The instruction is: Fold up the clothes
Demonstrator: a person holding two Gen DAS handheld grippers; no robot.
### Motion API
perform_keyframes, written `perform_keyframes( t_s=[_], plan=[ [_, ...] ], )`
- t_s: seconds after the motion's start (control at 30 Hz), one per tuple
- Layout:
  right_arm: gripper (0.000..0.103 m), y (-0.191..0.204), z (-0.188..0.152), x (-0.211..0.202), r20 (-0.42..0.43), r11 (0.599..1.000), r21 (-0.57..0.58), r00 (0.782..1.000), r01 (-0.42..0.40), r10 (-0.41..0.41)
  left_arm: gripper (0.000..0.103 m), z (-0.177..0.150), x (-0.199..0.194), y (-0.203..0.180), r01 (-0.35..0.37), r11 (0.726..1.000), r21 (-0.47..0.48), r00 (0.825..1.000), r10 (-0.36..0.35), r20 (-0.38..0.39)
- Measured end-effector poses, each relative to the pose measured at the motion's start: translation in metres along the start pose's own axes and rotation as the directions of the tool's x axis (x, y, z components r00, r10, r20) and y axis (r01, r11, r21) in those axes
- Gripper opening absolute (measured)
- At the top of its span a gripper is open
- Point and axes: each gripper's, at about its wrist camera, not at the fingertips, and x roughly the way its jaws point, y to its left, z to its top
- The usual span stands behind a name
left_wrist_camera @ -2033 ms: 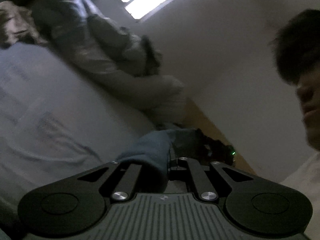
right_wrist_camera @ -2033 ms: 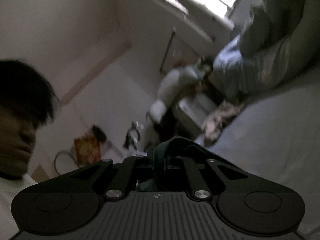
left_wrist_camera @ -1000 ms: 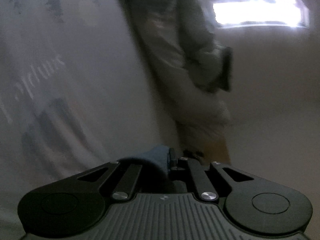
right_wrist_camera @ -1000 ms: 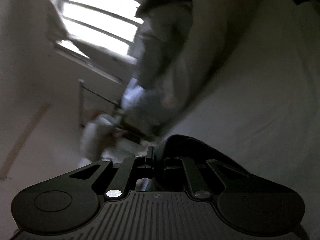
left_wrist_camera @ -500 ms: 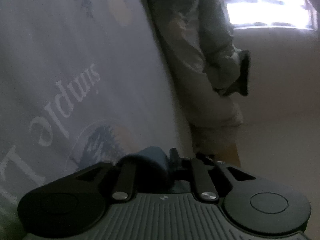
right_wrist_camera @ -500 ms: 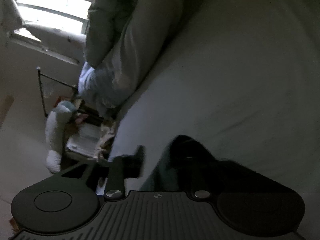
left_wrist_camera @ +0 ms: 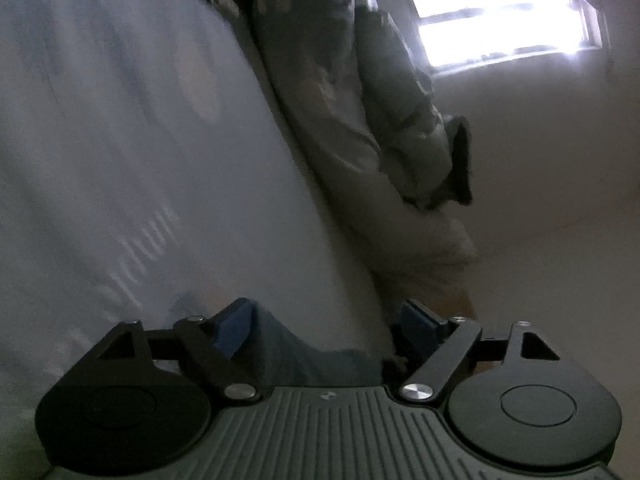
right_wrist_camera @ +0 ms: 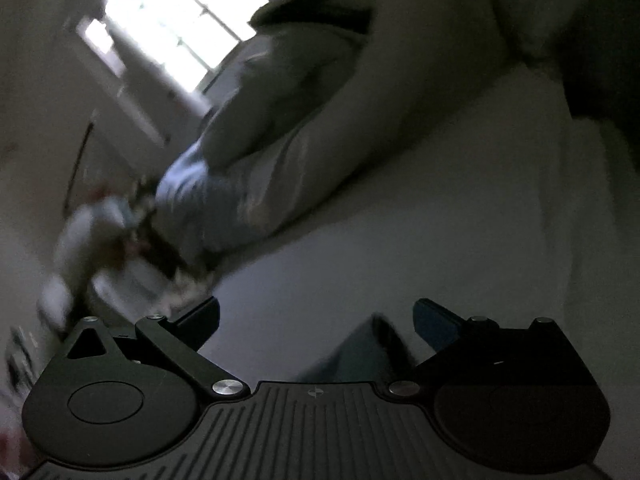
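Both grippers, clamped on blue cloth half a second ago, have sprung open. From the left wrist, the left gripper (left_wrist_camera: 326, 322) stands spread wide, the garment (left_wrist_camera: 304, 354) loose between its fingers on the bed (left_wrist_camera: 120, 140), apparently released to lie flat. From the right wrist, the right gripper (right_wrist_camera: 316, 320) gapes too, holding nothing, the garment's edge (right_wrist_camera: 360, 356) slumped near its right finger.

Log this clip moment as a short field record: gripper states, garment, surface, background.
left gripper: open, blue-padded fingers spread
right gripper: open
garment: dark blue-grey cloth lying between the left fingers, not clamped; a dark fold also lies between the right fingers
surface: pale printed bed sheet
background: grey crumpled bedding, bright window
image quality: dim, motion-blurred
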Motion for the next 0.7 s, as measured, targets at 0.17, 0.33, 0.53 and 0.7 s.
perform_keyframes(
  t_s=[0.17,0.33,0.53,0.7],
  plan=[
    [0.103,0.085,-0.065,-0.043,-0.032,0.947,-0.318,0.998,0.046,-0.059,0.095,-0.005,-0.031,-0.021,-0.033,0.996,0.082,0.999,0.030,0.041],
    [0.103,0.150,-0.126,-0.012,-0.051,0.858,-0.505,0.989,0.094,-0.138,0.097,-0.037,-0.043,-0.054,-0.067,0.964,0.258,0.998,0.069,0.000],
    [0.103,0.163,-0.147,0.046,-0.104,0.841,-0.522,0.968,0.141,-0.227,0.103,-0.083,-0.061,-0.074,-0.081,0.929,0.362,0.995,0.099,-0.031],
    [0.103,0.149,-0.157,0.067,-0.210,0.843,-0.516,0.930,0.156,-0.301,0.103,-0.100,-0.063,-0.055,-0.134,0.949,0.285,0.982,0.165,-0.088]
  ],
)
